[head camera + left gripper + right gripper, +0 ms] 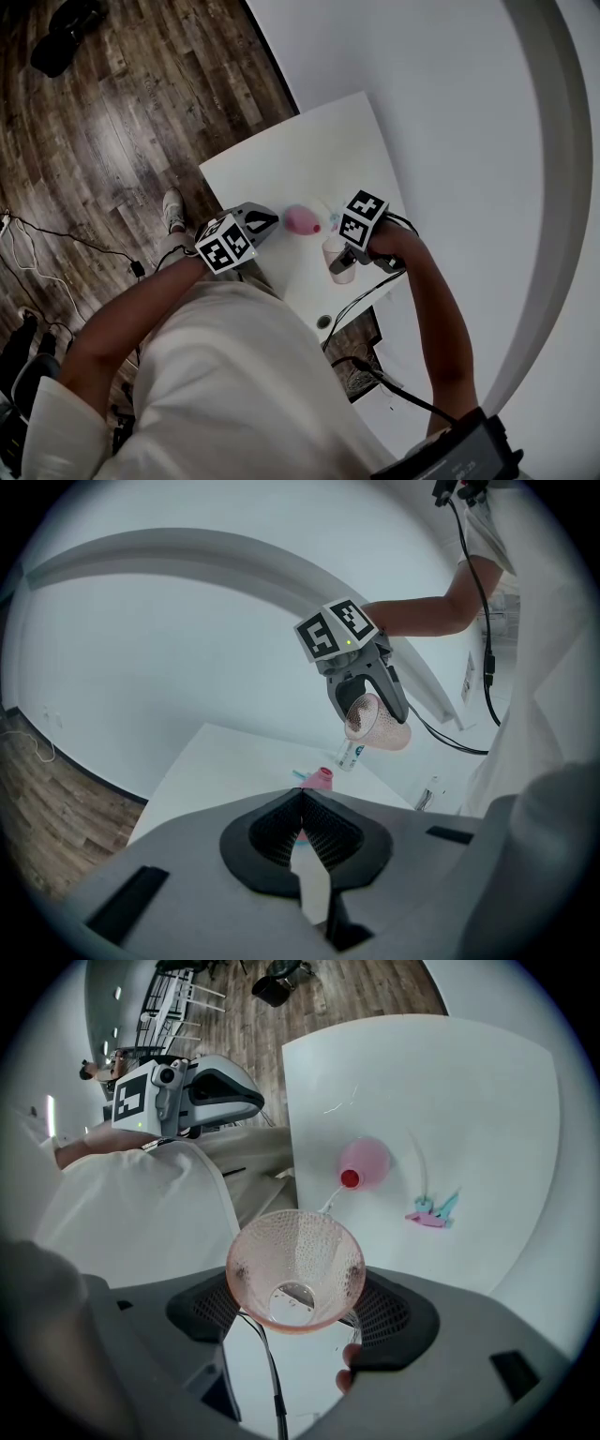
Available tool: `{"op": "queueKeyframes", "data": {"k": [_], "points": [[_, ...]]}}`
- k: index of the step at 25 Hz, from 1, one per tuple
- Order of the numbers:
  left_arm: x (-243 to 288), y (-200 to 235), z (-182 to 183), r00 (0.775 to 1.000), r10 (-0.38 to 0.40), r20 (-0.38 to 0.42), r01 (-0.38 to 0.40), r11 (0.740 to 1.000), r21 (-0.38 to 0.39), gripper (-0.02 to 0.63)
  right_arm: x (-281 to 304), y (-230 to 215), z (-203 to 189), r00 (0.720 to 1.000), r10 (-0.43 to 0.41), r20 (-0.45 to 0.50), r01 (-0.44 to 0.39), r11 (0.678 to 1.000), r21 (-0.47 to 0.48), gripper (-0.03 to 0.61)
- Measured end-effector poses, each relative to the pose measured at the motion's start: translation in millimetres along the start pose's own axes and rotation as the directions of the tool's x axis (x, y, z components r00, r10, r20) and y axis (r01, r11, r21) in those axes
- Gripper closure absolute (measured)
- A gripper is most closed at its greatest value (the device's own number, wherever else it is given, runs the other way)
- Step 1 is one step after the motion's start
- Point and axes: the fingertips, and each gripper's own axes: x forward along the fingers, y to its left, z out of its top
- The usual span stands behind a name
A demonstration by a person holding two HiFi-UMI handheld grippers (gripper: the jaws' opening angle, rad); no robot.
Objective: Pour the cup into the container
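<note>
The right gripper (298, 1311) had its jaws closed round a pink see-through cup (295, 1265), pinching it by the sides near the base. The cup was up in the air, clear of the white surface (281, 159). It was tipped over, with its open mouth turned toward the pink container (364, 1161). The container sat on the surface a little way from the cup's mouth, not touching it, and its small red opening was on the side nearest the cup. In the head view the cup hung just to the right of the container, on the person's side of it.

The left gripper (302, 829) was on the other side of the container, apart from it, near the edge of the surface. Its jaws were pressed together with nothing between them.

A small teal and pink thing (431, 1211) lay on the surface near the container. I couldn't tell what it was.
</note>
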Motion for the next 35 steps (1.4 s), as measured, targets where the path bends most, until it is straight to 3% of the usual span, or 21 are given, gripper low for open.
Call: {"op": "queueKeyframes", "data": {"k": [28, 35], "points": [[-5.6, -2.5, -7.1, 1.0, -0.001, -0.006, 0.001, 1.0, -0.003, 0.601, 3.0, -5.3, -0.5, 0.998, 0.03, -0.056, -0.029, 0.999, 0.013, 0.209], [-20.7, 2.6, 5.7, 1.0, -0.009, 0.0, 0.009, 1.0, -0.006, 0.601, -15.1, 7.2, 6.7, 0.996, 0.038, -0.086, -0.037, 0.999, 0.013, 0.209]]}}
